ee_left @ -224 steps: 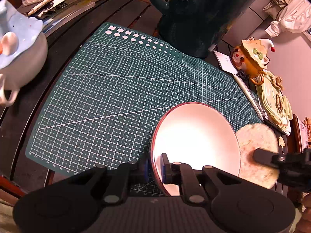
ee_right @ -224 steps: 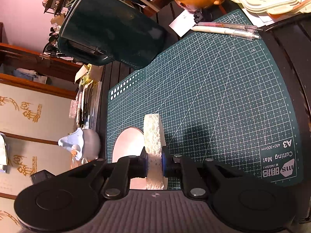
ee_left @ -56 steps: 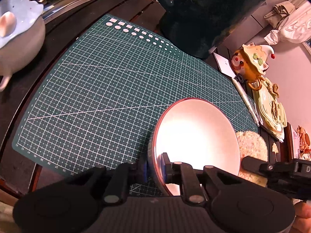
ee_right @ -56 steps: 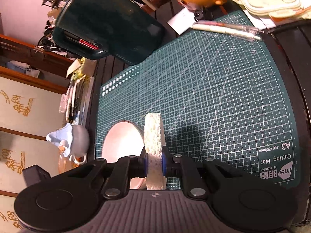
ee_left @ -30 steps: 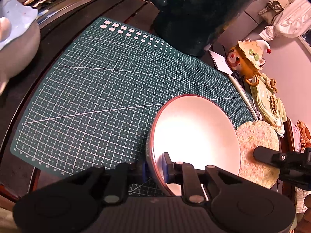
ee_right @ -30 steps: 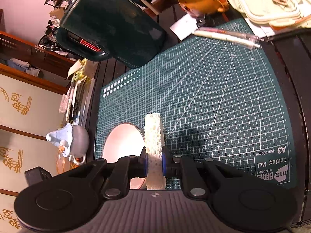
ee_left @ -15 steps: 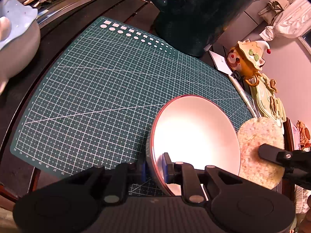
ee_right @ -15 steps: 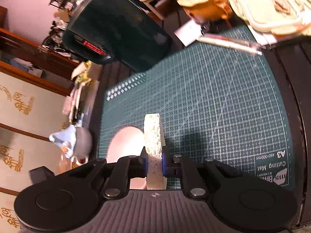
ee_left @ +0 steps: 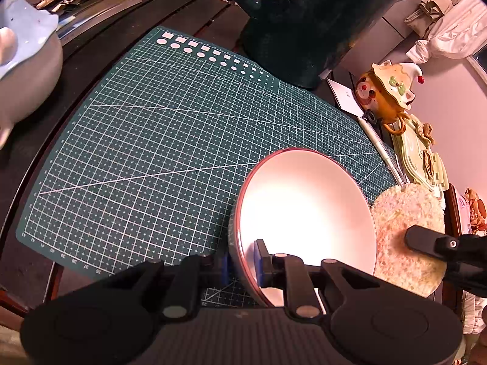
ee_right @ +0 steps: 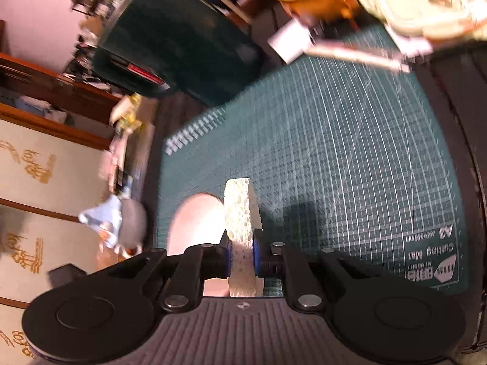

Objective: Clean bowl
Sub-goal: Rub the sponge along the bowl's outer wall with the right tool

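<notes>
A white bowl (ee_left: 307,213) with a red-brown rim is tilted up over the green cutting mat (ee_left: 170,140). My left gripper (ee_left: 242,263) is shut on the bowl's near rim. My right gripper (ee_right: 242,255) is shut on a round pale sponge (ee_right: 239,210), seen edge-on. In the left wrist view the sponge (ee_left: 404,228) sits just right of the bowl's rim, outside the bowl, with the right gripper's finger across it. In the blurred right wrist view the bowl (ee_right: 196,228) lies just left of the sponge.
A large dark green pitcher (ee_left: 313,21) stands behind the mat. A grey-blue ceramic pot (ee_left: 24,70) is at the far left. A bear-shaped figurine (ee_left: 386,97), a pen (ee_left: 380,149) and pale green lidded containers (ee_left: 423,158) line the right side.
The sponge has shifted a little along the bowl's right rim. The right wrist view has swung and is now motion-blurred. The bowl stays held in the left gripper.
</notes>
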